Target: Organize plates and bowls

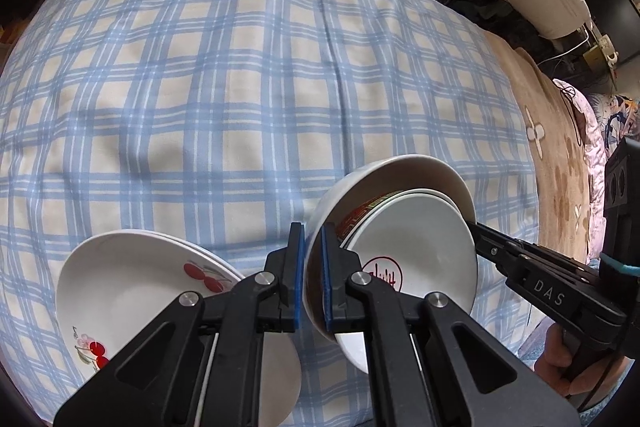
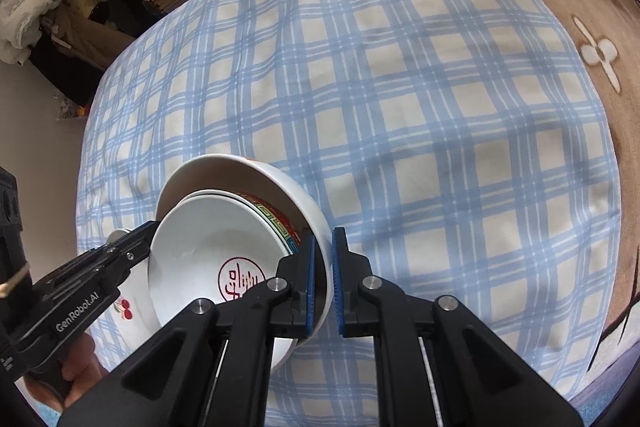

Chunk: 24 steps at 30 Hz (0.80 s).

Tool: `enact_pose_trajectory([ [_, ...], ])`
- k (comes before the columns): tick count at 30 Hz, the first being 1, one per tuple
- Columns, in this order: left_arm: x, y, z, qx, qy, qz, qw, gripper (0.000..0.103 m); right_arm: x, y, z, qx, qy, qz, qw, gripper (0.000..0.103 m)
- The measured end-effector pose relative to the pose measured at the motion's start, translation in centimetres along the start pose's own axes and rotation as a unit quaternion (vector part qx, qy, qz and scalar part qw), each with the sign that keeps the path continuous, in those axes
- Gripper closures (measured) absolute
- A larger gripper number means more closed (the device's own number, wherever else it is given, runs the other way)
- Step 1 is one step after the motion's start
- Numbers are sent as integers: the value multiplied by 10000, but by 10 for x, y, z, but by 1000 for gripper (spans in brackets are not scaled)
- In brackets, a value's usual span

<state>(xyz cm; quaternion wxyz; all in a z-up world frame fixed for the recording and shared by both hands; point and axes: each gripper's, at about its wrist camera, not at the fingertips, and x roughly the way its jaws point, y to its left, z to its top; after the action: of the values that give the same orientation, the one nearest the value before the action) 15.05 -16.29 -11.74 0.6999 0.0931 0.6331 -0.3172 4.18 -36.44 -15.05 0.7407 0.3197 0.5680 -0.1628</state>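
Two nested white bowls (image 1: 416, 259), inner one red-stamped, outer rim pinched on opposite sides by left gripper (image 1: 313, 275) and right gripper (image 2: 323, 283)

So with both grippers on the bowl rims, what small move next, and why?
Probably lower the nested bowls level onto the checked cloth beside the cherry plates: the left gripper and right gripper hold them tilted.

We see soft daylight, faint shadows on the checked cloth (image 1: 240, 87) (edges bulge, corners vignette), focus sharp.
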Motion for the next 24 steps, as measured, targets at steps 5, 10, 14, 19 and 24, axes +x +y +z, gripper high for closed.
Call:
enact_pose_trajectory([
  [5,-3,-3,-1,43,-34,-19,10000,97,-2,-7,-4,113,-14,102,9999,91],
  [10,-4,-6,-1,27,-29,11,10000,98,-5,-9,-5,200,-57,195,9996,91],
  [14,-4,-5,-1,-4,-13,40,10000,98,-7,-8,-4,158,-77,172,9997,91],
  [19,-7,0,-2,-70,-12,-29,10000,98,-10,-8,-6,125,-110,138,9998,91],
  [24,-13,-1,-2,-63,-63,-1,10000,98,-15,-2,-6,137,-151,108,9997,91],
])
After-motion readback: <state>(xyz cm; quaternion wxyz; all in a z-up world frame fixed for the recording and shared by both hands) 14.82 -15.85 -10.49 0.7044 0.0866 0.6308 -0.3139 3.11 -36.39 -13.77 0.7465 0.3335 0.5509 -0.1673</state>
